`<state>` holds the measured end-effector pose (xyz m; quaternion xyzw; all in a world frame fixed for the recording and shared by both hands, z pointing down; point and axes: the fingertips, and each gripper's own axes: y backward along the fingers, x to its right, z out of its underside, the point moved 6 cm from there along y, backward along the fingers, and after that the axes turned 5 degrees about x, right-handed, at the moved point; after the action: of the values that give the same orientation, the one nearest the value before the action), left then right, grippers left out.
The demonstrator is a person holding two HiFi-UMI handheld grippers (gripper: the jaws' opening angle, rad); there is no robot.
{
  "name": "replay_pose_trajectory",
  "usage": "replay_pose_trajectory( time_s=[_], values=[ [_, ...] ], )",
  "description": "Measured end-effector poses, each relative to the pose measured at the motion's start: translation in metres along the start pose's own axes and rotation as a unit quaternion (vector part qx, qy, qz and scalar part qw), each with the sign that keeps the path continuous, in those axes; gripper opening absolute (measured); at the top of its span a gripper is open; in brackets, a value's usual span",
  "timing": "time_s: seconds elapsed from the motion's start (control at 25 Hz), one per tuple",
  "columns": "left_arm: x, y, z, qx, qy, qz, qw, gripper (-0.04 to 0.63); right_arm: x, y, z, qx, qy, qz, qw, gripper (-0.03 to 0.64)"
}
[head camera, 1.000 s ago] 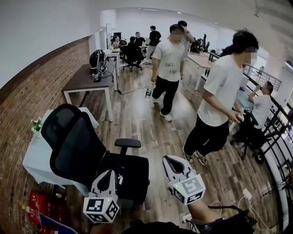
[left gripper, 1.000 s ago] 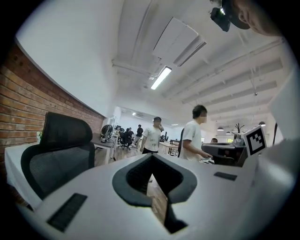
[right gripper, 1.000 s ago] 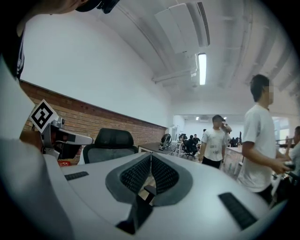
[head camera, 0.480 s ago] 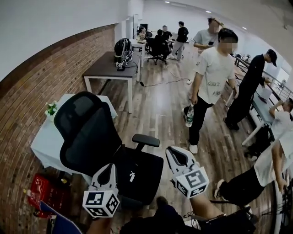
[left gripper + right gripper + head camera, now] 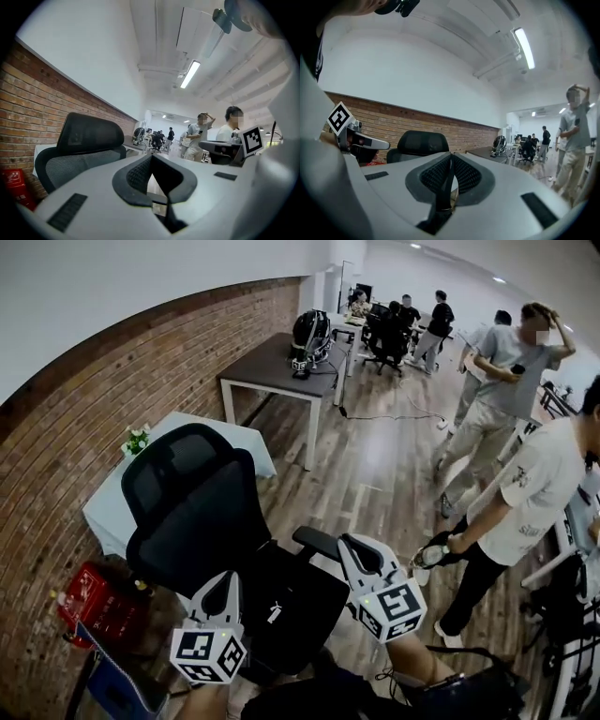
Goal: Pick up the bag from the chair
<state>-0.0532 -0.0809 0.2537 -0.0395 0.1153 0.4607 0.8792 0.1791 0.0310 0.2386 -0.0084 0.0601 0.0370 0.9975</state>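
Chair (image 5: 187, 512): bag (image 5: 292, 601), apparently, near left gripper (image 5: 225, 577)

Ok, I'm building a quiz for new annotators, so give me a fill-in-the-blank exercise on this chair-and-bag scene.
1. The black bag lies on the ___ of the office chair.
2. The wall next to that chair is built of ___.
3. The left gripper and the right gripper both have their jaws ___, with nothing between them.
Missing words: seat; brick; shut.
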Motion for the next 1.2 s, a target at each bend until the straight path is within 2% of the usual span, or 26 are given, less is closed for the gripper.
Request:
replay_pose_trajectory(
  time_s=[0.28, 0.6, 0.72, 0.84, 1.2],
  values=[
    [0.020, -0.019, 0.002, 0.020, -0.014, -0.044, 0.9987, 0.011, 0.033, -0.030, 0.002, 0.006, -0.011, -0.048, 0.999, 0.017],
    [0.016, -0.016, 0.013, 0.020, -0.028, -0.128, 0.9912, 0.011, 0.039, -0.070, 0.010, 0.005, -0.004, -0.141, 0.990, 0.018],
    [0.016, -0.016, 0.022, 0.016, -0.032, -0.156, 0.9871, 0.011, 0.041, -0.083, 0.018, 0.001, 0.003, -0.183, 0.983, 0.050],
    [0.012, -0.016, 0.030, 0.013, -0.029, -0.184, 0.9825, 0.011, 0.039, -0.100, 0.029, -0.010, 0.012, -0.226, 0.974, 0.126],
    [-0.010, 0.001, 0.086, -0.022, 0.007, -0.273, 0.9617, 0.012, 0.018, -0.147, 0.085, -0.066, 0.037, -0.325, 0.943, 0.173]
  ],
)
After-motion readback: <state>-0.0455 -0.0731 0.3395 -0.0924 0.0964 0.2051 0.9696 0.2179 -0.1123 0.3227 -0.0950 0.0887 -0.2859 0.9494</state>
